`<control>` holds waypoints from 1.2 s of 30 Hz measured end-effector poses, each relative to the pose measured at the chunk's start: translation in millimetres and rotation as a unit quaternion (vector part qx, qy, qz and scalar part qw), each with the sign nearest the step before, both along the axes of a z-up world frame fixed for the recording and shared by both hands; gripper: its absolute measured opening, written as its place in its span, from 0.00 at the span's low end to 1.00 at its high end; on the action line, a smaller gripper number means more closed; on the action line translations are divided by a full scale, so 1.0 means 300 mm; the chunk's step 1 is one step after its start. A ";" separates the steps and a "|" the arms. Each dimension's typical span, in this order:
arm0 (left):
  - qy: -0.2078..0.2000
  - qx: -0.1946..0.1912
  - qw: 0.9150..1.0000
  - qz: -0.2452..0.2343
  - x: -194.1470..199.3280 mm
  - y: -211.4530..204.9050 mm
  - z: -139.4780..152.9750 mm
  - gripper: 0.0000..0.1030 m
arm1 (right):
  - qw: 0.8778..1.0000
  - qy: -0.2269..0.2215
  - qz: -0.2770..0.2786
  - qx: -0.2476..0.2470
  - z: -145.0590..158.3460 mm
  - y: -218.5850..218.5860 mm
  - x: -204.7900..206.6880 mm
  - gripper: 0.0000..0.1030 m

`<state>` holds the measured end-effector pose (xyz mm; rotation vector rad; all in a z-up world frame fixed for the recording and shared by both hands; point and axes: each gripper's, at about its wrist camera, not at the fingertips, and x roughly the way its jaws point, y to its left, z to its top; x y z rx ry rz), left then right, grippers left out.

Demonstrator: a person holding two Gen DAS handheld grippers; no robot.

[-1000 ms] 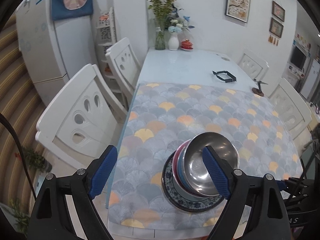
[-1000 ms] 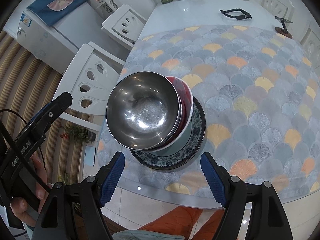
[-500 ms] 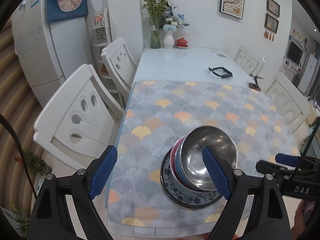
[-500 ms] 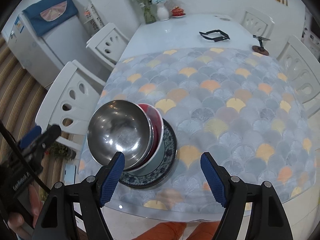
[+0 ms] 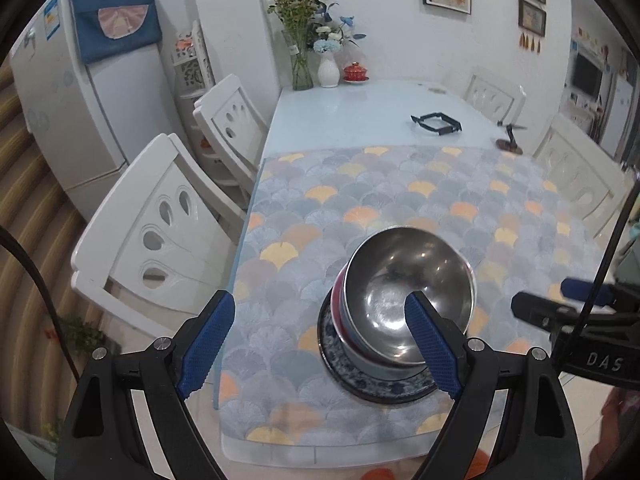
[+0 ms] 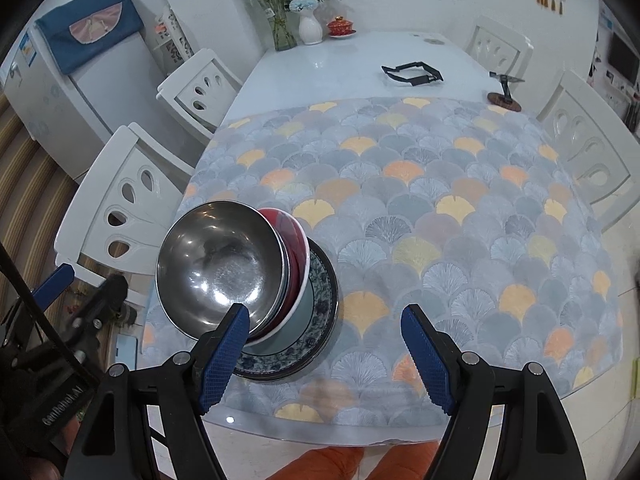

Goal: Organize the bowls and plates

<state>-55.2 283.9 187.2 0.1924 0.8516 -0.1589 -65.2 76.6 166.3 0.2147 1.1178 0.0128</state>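
Observation:
A stack stands near the front edge of the table: a steel bowl [image 5: 408, 280] on top, a red bowl [image 5: 339, 300] and others under it, on a blue-patterned plate [image 5: 332, 344]. The same stack shows in the right wrist view: steel bowl [image 6: 218, 268], red bowl [image 6: 294, 248], patterned plate [image 6: 320, 320]. My left gripper [image 5: 316, 340] is open and empty, held above the stack's left side. My right gripper [image 6: 324, 352] is open and empty, above and to the right of the stack.
The table has a fan-patterned mat [image 6: 440, 200]. At the far end are vases of flowers [image 5: 328, 68], a red lidded cup [image 5: 354, 72], a black frame [image 5: 438, 124] and a small stand [image 5: 508, 136]. White chairs [image 5: 160, 240] stand on both sides; a fridge [image 5: 80, 100] is left.
Both grippers have pulled back and up from the stack, still open. The stack now appears smaller and farther off in both views. The bowls and plate have not moved.

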 end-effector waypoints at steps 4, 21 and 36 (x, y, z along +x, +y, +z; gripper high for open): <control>0.022 -0.004 1.000 0.003 0.001 0.008 -0.024 0.84 | 0.999 0.001 0.009 -0.035 -0.003 0.025 0.008 0.74; 0.031 0.021 0.998 0.041 0.023 0.043 -0.056 0.84 | 0.995 0.004 0.004 -0.101 -0.012 0.052 0.028 0.74; 0.037 0.024 0.997 0.062 0.031 0.030 -0.053 0.84 | 0.996 0.000 0.009 -0.091 -0.002 0.034 0.046 0.74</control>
